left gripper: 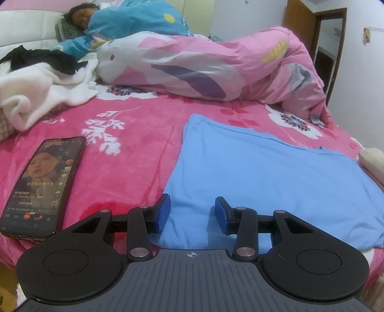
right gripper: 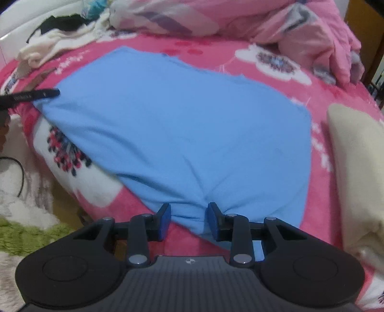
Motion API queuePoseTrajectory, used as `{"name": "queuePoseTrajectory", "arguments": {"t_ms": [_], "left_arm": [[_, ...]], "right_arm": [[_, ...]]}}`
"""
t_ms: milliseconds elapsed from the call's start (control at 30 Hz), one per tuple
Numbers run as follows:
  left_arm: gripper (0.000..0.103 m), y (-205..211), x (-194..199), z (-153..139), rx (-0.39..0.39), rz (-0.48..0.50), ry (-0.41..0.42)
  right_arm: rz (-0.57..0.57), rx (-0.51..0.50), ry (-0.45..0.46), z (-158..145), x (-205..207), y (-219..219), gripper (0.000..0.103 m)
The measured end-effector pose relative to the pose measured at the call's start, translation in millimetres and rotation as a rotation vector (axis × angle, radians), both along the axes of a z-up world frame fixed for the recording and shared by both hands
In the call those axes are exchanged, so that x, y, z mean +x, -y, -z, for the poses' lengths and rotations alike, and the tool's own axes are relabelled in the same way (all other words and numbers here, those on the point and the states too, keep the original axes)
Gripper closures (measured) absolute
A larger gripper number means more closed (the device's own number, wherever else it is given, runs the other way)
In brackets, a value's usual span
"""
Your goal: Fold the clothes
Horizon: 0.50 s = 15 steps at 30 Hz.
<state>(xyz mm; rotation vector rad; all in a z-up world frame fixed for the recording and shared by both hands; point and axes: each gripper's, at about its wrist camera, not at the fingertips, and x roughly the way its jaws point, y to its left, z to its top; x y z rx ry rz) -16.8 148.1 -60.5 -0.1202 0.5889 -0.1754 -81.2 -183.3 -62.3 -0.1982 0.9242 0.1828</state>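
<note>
A light blue garment (left gripper: 276, 182) lies spread flat on a pink floral blanket (left gripper: 134, 153) that covers the bed, its near edge hanging toward the bed's near side.

The left gripper (left gripper: 192, 213) sits over the garment's near left corner with its blue pads (left gripper: 164, 211) apart and cloth lying between them, unpinched. The right gripper (right gripper: 188, 219) is at the near edge of the same garment (right gripper: 177, 120); its jaws stand apart too, with a bunched fold of blue cloth rising between the pads (right gripper: 212, 222), though whether they press it cannot be told.

To the left of the garment, near the left gripper, a phone (left gripper: 43, 187) lies face up on the blanket with its screen lit (it shows a video with lines of small script, too small to read reliably). Farther left is a crumpled white fleece (left gripper: 40, 91) with a black garment (left gripper: 40, 58) on top. Across the far side stretches a bunched pink quilt (left gripper: 216, 64), and beyond it a person (left gripper: 124, 21) lies under a blue patterned cover. At the right edge, just beside the garment, sits a cream cushion (right gripper: 357, 172). In the right wrist view, off the bed at the near left, a green shaggy rug (right gripper: 28, 235) covers the floor.
</note>
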Motion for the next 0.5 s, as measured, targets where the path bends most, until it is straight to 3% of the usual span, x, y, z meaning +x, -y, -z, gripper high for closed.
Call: {"name": "queuePoseTrajectory", "arguments": {"t_ms": [267,367,500], "left_arm": [[0.062,0,0,-1,0.004,0.006,-0.003],[0.062,-1,0,0,0.009,0.013,-0.005],[0.062,0,1,1,0.015,0.016,-0.008]], "right_arm": [[0.073,-0.048,0.06,1,6,17,0.067],[0.108,0.005,0.062,4,-23,41,0.067],[0.201,-0.045,0.024,-11,-48,61,0.068]]}}
